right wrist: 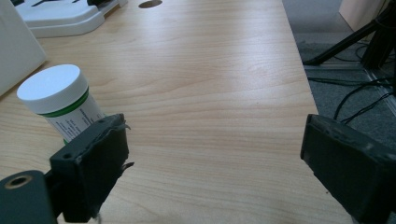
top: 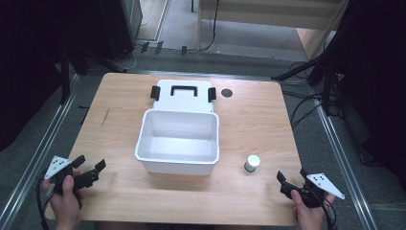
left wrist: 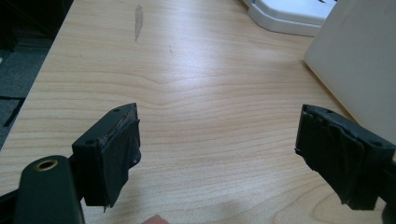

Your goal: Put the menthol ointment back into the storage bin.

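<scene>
Two grippers sit at the near edge of the light wooden table (top: 249,115), one toward each near corner, and I see both with jaws spread and nothing between them. My left gripper (top: 89,171) is held in the person's left hand (top: 64,201) by the near left corner, its grey three-cornered plate on top; in the left gripper view the left gripper (left wrist: 217,154) has bare wood grain in the wide gap between its black jaws, and the side wall of the white rectangular plastic bin (left wrist: 359,60) stands off to the right, apart from the jaw. My right gripper (top: 292,181) is held in the right hand (top: 311,213) by the near right corner.

The open white bin (top: 178,160) stands at the middle of the table, its inside showing nothing but white walls and floor. Its flat white lid with a black handle and two black side latches (top: 184,95) lies just behind it toward the far edge, touching or nearly touching the bin's far rim. A small dark round hole (top: 226,92) sits in the tabletop just right of the lid.

A small upright cylindrical bottle with a white cap and a green band on its label (top: 252,163) stands right of the bin, near the near edge, apart from both the bin and my right gripper. In the right gripper view the bottle (right wrist: 63,105) stands beyond the left jaw of the right gripper (right wrist: 215,168), outside the gap.
</scene>
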Demonstrator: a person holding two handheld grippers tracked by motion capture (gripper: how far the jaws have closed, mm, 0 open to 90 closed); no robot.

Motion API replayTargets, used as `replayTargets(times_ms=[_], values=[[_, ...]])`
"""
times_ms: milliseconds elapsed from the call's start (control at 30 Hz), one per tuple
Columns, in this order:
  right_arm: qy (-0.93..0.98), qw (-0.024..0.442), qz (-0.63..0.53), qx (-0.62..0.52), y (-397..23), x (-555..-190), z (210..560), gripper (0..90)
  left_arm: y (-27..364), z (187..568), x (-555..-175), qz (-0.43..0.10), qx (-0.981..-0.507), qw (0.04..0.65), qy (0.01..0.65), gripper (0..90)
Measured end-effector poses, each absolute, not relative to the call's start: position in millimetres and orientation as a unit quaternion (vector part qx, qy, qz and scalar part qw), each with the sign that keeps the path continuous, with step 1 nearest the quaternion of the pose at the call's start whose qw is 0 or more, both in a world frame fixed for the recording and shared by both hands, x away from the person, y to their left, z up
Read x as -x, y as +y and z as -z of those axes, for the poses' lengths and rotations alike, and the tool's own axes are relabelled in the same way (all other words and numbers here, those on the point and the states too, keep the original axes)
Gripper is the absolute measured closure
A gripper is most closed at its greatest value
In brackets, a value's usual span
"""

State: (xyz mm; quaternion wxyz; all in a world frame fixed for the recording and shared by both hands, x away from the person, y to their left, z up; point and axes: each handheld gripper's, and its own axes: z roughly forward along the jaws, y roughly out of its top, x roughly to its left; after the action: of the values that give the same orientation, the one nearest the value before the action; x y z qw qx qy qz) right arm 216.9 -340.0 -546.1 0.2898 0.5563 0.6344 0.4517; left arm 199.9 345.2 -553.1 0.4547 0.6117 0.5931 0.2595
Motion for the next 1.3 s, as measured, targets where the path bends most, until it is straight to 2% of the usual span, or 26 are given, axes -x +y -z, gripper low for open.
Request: replayTargets(times_ms=[67, 300, 700, 733, 1300], values=[[0.635, 0.285, -0.449, -0.561, -340.0, -217.5, 545.8, 13.3, 345.1, 553.1, -199.8, -0.26, -0.612, 0.454, 0.593, 14.6], [0.658, 0.259, -0.437, -0.555, -338.2, -222.0, 540.3, 14.0, 345.2, 553.0, -199.6, -0.261, -0.612, 0.455, 0.592, 14.6], [0.79, 0.192, -0.313, -0.491, -303.4, -243.4, 509.4, 14.1, 345.2, 553.2, -200.0, -0.258, -0.61, 0.456, 0.594, 14.6], [0.808, 0.173, -0.288, -0.485, -297.0, -249.1, 503.8, 14.4, 345.2, 553.2, -200.1, -0.258, -0.61, 0.456, 0.595, 14.6], [0.881, 0.044, -0.098, -0.462, -251.3, -288.9, 478.2, 16.2, 346.4, 553.5, -200.9, -0.252, -0.61, 0.457, 0.596, 14.7]])
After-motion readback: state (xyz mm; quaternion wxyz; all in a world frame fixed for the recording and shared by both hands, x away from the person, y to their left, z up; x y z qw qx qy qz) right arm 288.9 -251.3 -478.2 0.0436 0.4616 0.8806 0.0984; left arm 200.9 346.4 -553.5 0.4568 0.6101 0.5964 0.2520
